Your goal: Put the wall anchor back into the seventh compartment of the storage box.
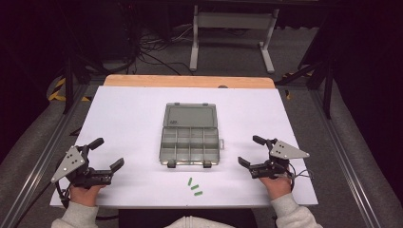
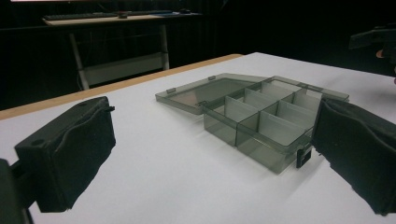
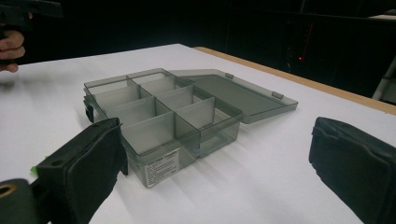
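High view: clear grey compartment box (image 1: 190, 144) sits mid-desk on the white desk (image 1: 128, 114), lid (image 1: 190, 115) flung open flat toward the far edge, two latches at the near rim. The box's long axis runs left-right, parallel to the near edge, with the hinge on the far side; tray and lid together stretch near-to-far. Dividers make out as two rows of compartments, contents too small to tell. Three small green pieces (image 1: 195, 186) lie just near of the box, toward the near edge, each tilted; what they are is hard to make out. Left gripper (image 1: 108, 154) rests near the near-left corner, jaws spread, nothing between them; right gripper (image 1: 252, 151) near the near-right corner, jaws spread too, empty. Both are well apart from the box, and the hands are cut off by the bottom border. Left gripper view: the compartment box (image 2: 261, 123) is seen from its left near corner, lid lying flat behind; the right jaw covers the box's near-right end and a latch. Jaws wide apart, pinching nothing. The other gripper is dark and cut off at the top right. Right gripper view: the box (image 3: 163, 116) is seen from its right end, with a label on the near wall, text unreadable; the left jaw hides its near corner. Jaws spread, empty.
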Demonstrator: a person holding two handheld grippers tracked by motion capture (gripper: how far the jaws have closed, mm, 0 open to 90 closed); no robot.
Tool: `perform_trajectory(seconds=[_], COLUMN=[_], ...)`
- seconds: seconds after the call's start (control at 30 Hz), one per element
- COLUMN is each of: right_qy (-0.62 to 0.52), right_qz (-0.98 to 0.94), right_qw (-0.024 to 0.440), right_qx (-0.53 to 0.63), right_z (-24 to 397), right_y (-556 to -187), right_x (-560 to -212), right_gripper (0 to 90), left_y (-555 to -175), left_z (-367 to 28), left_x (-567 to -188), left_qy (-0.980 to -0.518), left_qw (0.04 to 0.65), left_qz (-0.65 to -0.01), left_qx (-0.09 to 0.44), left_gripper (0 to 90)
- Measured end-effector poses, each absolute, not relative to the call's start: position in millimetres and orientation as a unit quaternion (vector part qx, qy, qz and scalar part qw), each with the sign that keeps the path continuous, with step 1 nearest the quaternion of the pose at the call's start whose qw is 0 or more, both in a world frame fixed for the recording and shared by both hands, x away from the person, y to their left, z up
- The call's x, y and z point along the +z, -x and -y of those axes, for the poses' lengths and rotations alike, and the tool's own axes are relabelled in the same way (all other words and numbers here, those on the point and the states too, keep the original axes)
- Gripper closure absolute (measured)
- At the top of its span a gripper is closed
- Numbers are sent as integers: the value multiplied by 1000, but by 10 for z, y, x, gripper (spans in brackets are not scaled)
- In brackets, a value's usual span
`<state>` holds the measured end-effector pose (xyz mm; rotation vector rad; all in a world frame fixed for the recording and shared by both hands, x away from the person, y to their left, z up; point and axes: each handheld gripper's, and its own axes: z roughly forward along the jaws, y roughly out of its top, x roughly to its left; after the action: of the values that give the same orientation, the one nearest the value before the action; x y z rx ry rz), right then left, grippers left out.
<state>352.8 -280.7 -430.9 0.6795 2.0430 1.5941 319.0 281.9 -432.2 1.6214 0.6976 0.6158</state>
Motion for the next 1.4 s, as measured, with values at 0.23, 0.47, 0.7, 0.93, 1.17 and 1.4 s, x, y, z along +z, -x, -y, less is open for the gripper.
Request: perform_trajectory(seconds=[0.23,0.47,0.7,0.93,1.17,1.4], right_qy=[-241,-235,-224,-199,-175,-147], right_qz=[-745,-747,-756,-775,-782,-804], right_qw=[230,228,212,184,161,138], right_qx=[578,579,577,570,576,560], right_z=[2789,2757,2657,2397,2126,1876], right_y=[-3510,-3517,-3542,-3584,-3618,-3621], right_x=[-4281,-4247,-4182,-4124,-4036,-3927], right_gripper=[37,40,68,74,76,130], left_y=[-3198,-3192,-3194,-3195,-3193,-3195], left_z=[-2811,-2825,-2812,-2794,-2802,-2807], left_x=[-4321,-4323,-4318,-4319,-4316,-4317], left_qy=[-695,-694,-697,-699,-699,-700], left_qw=[594,593,590,589,588,588], left_qz=[-301,-306,-302,-303,-302,-302], left_qx=[271,270,272,271,274,271], left_gripper=[3,4,6,6,6,6])
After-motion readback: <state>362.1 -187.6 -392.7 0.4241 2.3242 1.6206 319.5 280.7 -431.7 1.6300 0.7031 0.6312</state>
